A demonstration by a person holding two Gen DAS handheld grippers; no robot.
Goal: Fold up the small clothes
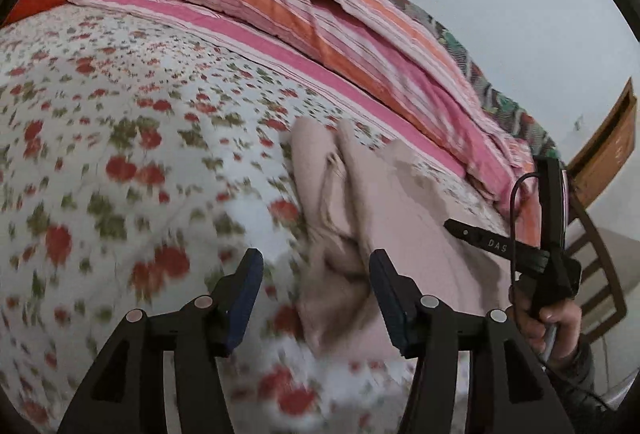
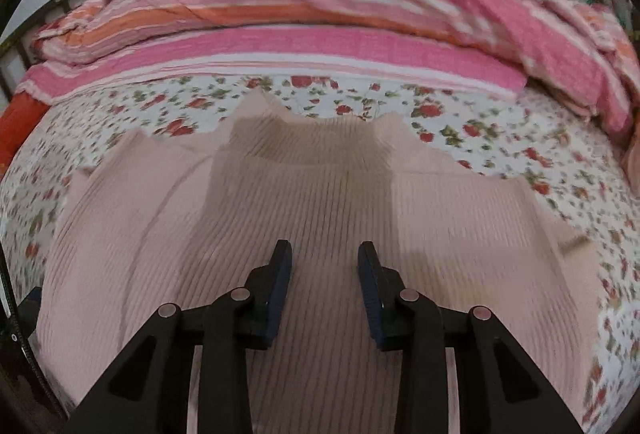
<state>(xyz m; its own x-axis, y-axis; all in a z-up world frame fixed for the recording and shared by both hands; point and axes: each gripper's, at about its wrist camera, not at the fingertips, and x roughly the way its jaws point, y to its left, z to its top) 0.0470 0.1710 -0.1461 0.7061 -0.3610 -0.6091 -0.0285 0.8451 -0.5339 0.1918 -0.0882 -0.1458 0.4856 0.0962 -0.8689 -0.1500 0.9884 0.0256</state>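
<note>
Pink ribbed sweater (image 2: 320, 201) lies spread on the floral bedsheet (image 1: 120, 113), neck end toward the striped pink-orange quilt (image 2: 320, 45) bunched at the far side. My right gripper (image 2: 324, 274) is over the sweater's middle, jaws spread, nothing between them. My left gripper (image 1: 316, 286) is also spread, empty, hovering at the sweater's bunched edge (image 1: 340, 234), which sits rumpled in ridges there. From the left view I can see my right hand (image 1: 548, 318) on the other tool's handle, near the far edge of the garment.

Risks, as I judge them: the rumpled edge is layered, so a pinch could catch one layer too many or too few and the fold goes crooked. The sheet is soft, so a low pinch could grab bedsheet too. Both views are motion-blurred, so a misplaced grip seems likely
</note>
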